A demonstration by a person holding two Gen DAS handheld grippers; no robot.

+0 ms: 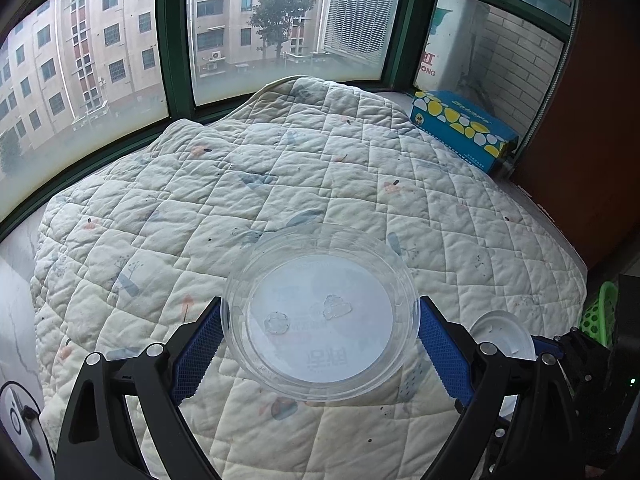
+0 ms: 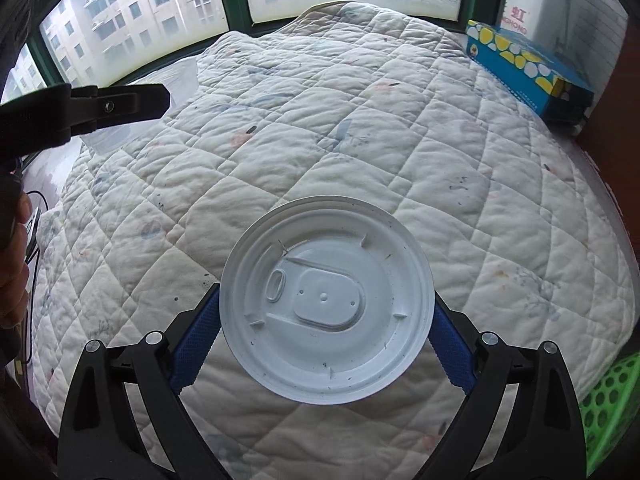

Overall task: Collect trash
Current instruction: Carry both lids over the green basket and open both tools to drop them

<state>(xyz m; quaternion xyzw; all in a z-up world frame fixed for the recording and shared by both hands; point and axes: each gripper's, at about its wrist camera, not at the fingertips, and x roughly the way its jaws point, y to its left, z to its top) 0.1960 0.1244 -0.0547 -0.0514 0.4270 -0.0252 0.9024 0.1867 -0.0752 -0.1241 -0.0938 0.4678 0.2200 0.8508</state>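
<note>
Two pieces of trash are being held wide, edge to edge, above the quilt (image 1: 280, 184). The left gripper (image 1: 320, 332) is spanning one clear lid (image 1: 320, 316), its jaws near full stretch and pressing the rim. The right gripper (image 2: 326, 332) is likewise clamping one white lid (image 2: 326, 304). One green basket (image 2: 612, 412), the likely destination, is sitting right of the quilt; one box (image 2: 524, 64) is lying at its far right.

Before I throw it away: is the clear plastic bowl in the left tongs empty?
Nearly empty: the clear bowl shows only a few water drops on its bottom.
</note>
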